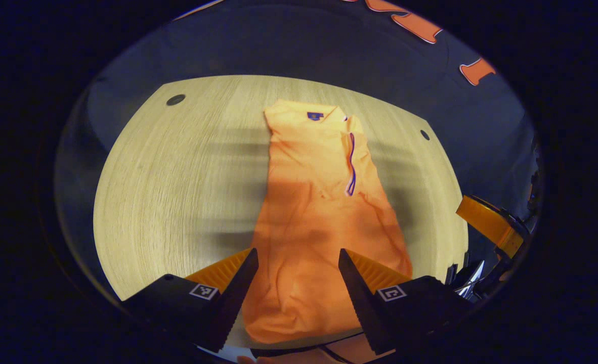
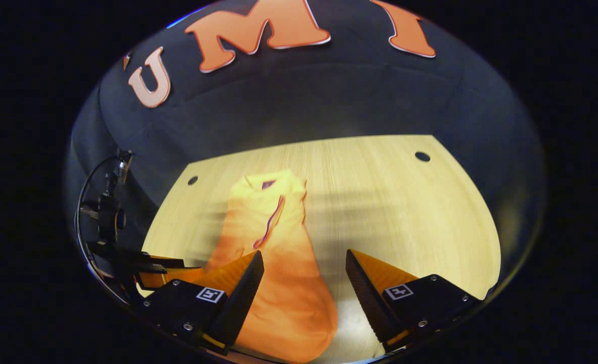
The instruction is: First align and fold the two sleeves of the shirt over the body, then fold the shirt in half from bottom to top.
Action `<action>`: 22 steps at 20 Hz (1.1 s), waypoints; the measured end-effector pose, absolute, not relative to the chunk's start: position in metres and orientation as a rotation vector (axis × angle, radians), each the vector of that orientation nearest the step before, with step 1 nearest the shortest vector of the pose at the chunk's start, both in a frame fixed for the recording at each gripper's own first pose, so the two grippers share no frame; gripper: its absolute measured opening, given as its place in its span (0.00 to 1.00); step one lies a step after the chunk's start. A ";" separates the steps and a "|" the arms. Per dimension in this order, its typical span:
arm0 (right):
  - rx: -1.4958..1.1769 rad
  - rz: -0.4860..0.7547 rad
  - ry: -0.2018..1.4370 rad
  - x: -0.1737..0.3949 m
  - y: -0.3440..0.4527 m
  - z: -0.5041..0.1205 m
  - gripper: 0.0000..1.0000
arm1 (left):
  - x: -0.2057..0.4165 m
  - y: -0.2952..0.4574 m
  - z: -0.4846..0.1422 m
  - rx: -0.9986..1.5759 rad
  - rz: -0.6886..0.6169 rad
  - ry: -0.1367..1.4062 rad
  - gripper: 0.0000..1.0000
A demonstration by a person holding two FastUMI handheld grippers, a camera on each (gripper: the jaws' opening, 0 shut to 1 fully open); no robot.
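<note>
Left gripper [image 1: 296, 265] hangs w/ jaws spread wide over the hem end of the orange shirt [image 1: 319, 212], nothing between the fingers but cloth lying below; no grip. Right gripper [image 2: 304, 268] likewise gapes open, poised above the shirt's [image 2: 279, 263] lower right side, one finger over fabric, the other over bare worktop [image 2: 405, 212].

Shirt lies lengthwise near the middle of the pale wood worktop [image 1: 177, 177], collar at the far end, hem nearest both grippers. It reads as a narrow strip, no sleeves sticking out to either side, so the sleeve folds appear done. Bottom-to-top fold looks not yet made: full length still laid out, placket & collar label in plain sight. Judged stage: grippers lined up at the hem, approx. ready to pinch the two bottom corners.

Hard to make out: hem corners sit under or behind the fingers in both views; how neatly the sleeves lie underneath can't be told. Fisheye bends the shirt's outline. In the left gripper view the other gripper [image 1: 488, 222] is cut off at the right edge; in the right gripper view the left one [image 2: 142, 268] sits in shadow at the left.
</note>
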State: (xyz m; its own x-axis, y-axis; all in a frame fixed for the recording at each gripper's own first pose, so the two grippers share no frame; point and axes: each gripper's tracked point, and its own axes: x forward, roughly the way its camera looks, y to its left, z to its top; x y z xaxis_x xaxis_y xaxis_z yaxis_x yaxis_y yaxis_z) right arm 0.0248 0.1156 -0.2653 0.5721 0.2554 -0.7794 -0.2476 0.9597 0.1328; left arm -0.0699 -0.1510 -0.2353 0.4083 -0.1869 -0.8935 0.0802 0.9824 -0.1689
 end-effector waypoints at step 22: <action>-0.263 0.215 1.444 -0.066 0.121 -0.393 0.99 | -0.199 -0.135 -0.322 0.088 -0.018 1.390 0.96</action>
